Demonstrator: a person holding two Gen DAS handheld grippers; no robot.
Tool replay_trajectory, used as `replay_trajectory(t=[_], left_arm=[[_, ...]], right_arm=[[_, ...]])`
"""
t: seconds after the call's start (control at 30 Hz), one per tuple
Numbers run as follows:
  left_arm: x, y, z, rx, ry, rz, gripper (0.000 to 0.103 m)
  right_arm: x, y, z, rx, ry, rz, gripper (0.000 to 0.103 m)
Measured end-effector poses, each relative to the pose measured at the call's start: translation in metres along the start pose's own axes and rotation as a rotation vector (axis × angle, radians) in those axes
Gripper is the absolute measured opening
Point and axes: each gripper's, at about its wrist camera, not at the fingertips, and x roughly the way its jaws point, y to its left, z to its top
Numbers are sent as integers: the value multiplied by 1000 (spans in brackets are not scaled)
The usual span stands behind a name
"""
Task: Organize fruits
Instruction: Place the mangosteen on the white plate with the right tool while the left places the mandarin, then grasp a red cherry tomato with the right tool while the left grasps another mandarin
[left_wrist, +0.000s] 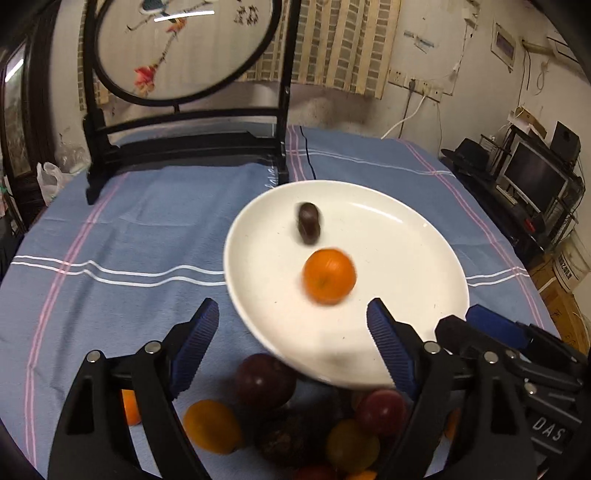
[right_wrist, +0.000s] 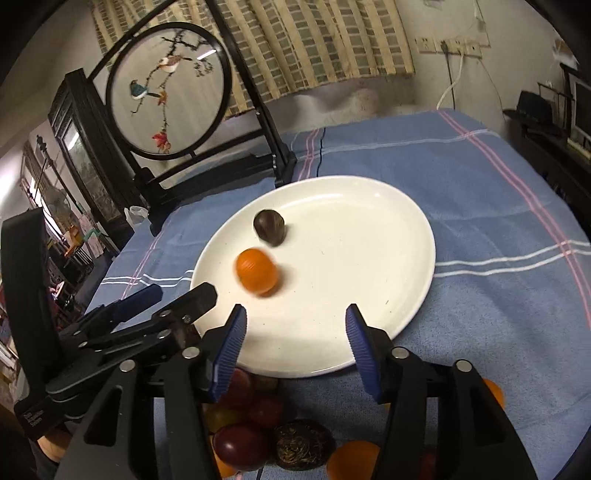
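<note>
A white plate (left_wrist: 406, 251) (right_wrist: 369, 240) lies on the blue striped cloth. On it sit a small orange (left_wrist: 328, 277) (right_wrist: 257, 273), blurred in both views, and a dark brown fruit (left_wrist: 308, 223) (right_wrist: 269, 227) just behind it. My left gripper (left_wrist: 291, 306) (right_wrist: 183, 291) is open over the plate's near left rim, with nothing between its pads. Beside it my right gripper (right_wrist: 295, 310) (left_wrist: 461, 321) hangs open over the near rim, also empty. Under both grippers lies a pile of fruit: dark red ones (left_wrist: 264, 380) (right_wrist: 240, 445), oranges (left_wrist: 210, 426) (right_wrist: 352, 459) and a wrinkled dark one (right_wrist: 301, 446).
A round embroidered screen on a black stand (left_wrist: 184, 48) (right_wrist: 166, 92) rises at the table's far side, close behind the plate. The blue cloth (left_wrist: 129, 221) covers the table. A dark shelf with a monitor (left_wrist: 535, 177) stands off the right edge.
</note>
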Motion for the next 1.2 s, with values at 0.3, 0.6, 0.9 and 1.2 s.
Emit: replay_trajectory(t=[0.3, 0.6, 0.9, 1.2], left_arm=[[-27, 24, -27, 8, -11, 39, 88], [-29, 49, -29, -21, 31, 44, 91], [-28, 53, -29, -34, 39, 58, 91], [-25, 58, -28, -52, 49, 61, 92]], right_arm=[[-5, 6, -6, -57, -25, -40, 60], [-18, 3, -21, -91, -32, -75, 60], [-69, -21, -60, -72, -9, -167, 66], [-58, -20, -79, -139, 82, -307, 66]])
